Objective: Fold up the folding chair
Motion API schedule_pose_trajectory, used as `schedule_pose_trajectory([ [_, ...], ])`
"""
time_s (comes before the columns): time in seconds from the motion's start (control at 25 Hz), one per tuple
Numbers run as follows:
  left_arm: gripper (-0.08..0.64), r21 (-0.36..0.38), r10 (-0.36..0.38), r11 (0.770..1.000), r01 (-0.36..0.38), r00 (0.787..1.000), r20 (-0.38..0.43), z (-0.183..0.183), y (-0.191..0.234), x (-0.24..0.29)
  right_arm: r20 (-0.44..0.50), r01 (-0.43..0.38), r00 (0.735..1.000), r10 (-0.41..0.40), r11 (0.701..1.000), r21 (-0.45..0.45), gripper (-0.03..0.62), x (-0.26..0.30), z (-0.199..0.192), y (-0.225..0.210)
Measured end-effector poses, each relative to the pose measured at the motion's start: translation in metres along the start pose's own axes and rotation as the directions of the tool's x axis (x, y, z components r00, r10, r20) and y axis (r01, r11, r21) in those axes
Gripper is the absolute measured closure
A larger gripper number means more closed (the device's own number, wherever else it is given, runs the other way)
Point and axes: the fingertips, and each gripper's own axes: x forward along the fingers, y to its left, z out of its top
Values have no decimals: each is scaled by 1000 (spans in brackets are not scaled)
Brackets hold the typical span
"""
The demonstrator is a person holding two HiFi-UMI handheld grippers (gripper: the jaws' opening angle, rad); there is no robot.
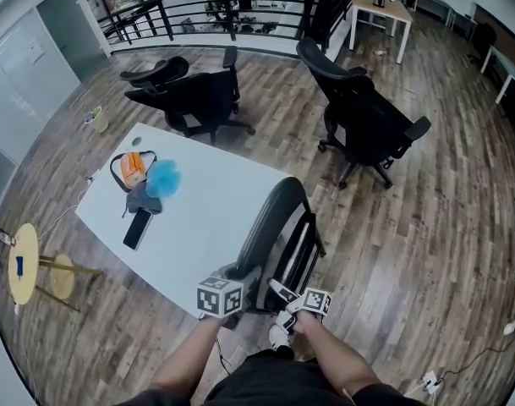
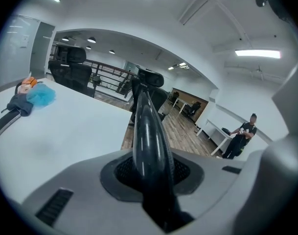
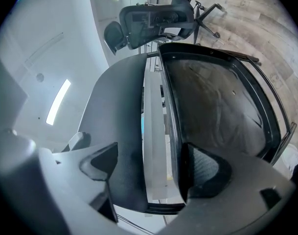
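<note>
Left tongs grip the chair by its back, right tongs pinch seat to back; folding looks underway, and I must next press both flat.

The folding chair stands against the near right edge of the table, just before the person. The left gripper clasps the rim of its back. Just right of it, the right gripper spans back and seat. On the table's far left part a strapped case, a fluffy tuft and a cloth lie touching, with a flat handset nearer. Two office chairs stand behind the table, one left and one right. A round stool stands to the table's left.
</note>
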Motion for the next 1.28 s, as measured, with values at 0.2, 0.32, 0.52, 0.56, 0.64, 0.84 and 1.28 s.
schedule_pose_trajectory([
  [0.2, 457, -7, -8, 1000, 8, 1000, 2, 2, 25, -4, -47, 32, 998, -34, 998, -45, 163, 22, -9, 0],
  [0.32, 457, -5, -6, 1000, 6, 1000, 2, 2, 35, -3, -67, 25, 997, -29, 998, -64, 163, 31, -11, 0],
  [0.52, 462, -7, -2, 1000, 2, 1000, 5, 2, 40, -5, -62, 27, 998, -30, 998, -48, 163, 35, -10, -1],
  [0.56, 462, -3, 2, 1000, -1, 1000, 5, 3, 40, -4, -62, 26, 998, -29, 999, -46, 163, 34, -9, 0],
  [0.64, 462, 5, 7, 1000, -7, 1000, 3, 4, 40, -3, -75, 23, 997, -27, 998, -52, 163, 34, -8, -1],
  [0.84, 444, 53, 51, 997, -53, 998, 38, 9, 44, -11, -92, 41, 994, -55, 989, -142, 164, 23, -6, -3],
  [1.28, 351, 145, 232, 947, -287, 922, 312, 37, 10, -97, 218, 292, 953, -211, 832, -472, 164, -117, 51, 28],
])
